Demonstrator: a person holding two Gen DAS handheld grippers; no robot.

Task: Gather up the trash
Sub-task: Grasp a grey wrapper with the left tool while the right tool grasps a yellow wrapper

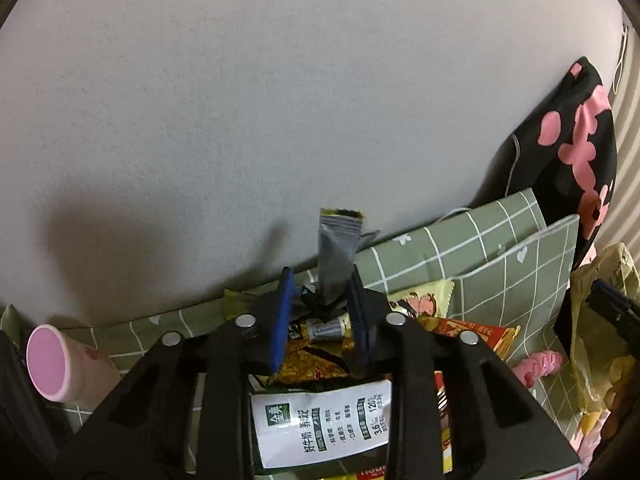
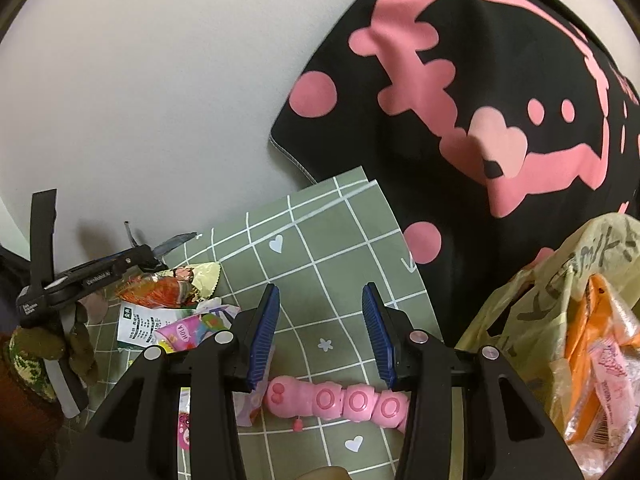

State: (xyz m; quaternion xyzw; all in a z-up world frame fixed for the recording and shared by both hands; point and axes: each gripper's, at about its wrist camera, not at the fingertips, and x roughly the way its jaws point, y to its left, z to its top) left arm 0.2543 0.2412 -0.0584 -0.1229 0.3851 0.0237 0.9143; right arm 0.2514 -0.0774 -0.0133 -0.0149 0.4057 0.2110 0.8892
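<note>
Your left gripper (image 1: 320, 312) is clenched on a torn silver wrapper (image 1: 335, 256), which stands up from between the jaws with its long axis pointing away from you, toward the far wall. The wrapper is lifted off the table, so the piece of trash is already in hand. The relation that matters now is where the yellow plastic bag (image 2: 560, 320) lies: it sits at the right edge of the scene, beside your right gripper (image 2: 320, 332), with orange and pink packets already inside. I'd judge the left hand has to carry its wrapper rightward across the table to reach it.

Nearest under the left jaws lies a heap of more trash: a white-labelled packet (image 1: 320, 424) and, just beyond it, a brown and gold snack wrapper (image 1: 312, 360). A red snack packet (image 1: 472, 332) lies to their right. A pink cup (image 1: 52, 364) lies on its side at the near left.

Your right gripper's jaws are released and hold nothing. Just below them a pink segmented toy (image 2: 340, 400) lies crosswise on the green checked cloth (image 2: 320, 240); it may not be trash, though that is hard to tell. Farther back, a green checked paper bag (image 1: 480, 248) and a black cloth with pink print (image 2: 480, 100) stand against the wall and could crowd the crossing.
</note>
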